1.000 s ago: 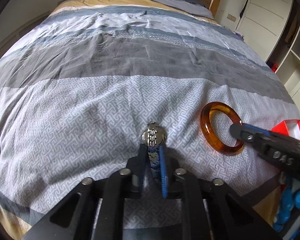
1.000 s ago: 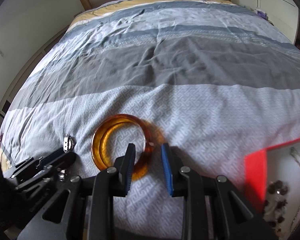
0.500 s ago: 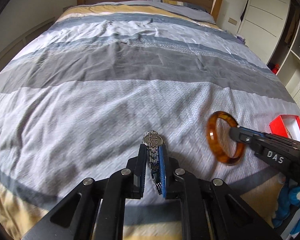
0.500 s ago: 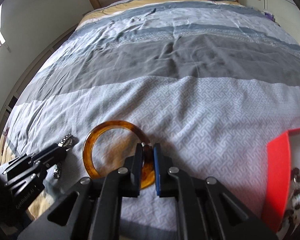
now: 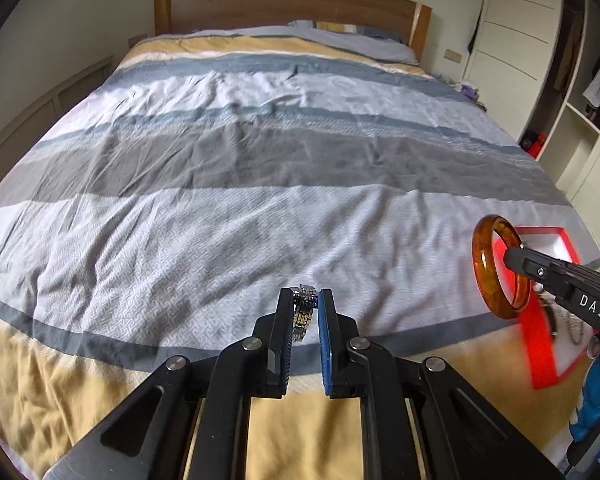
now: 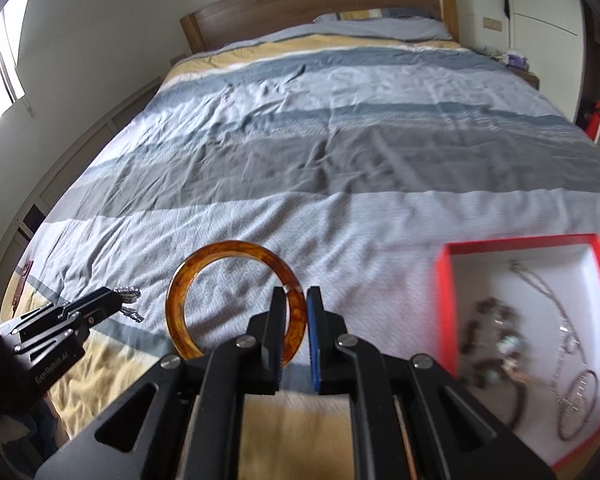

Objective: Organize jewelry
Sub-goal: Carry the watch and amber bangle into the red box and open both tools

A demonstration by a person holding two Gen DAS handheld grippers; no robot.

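While the left gripper pinches a silver metal-link watch above the striped bed quilt, keep it level — well left of the shallow red-rimmed white box.

Right gripper clamps the translucent amber bangle just left of that box — chains and beads inside; lower gently.

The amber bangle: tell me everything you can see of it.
The amber bangle is a thick, glossy, translucent ring, orange-brown with darker mottling, like resin or plastic. The right gripper is shut on its rim and holds it clear of the striped bedspread, left of the red box. Only the gripper's fingers touch it.
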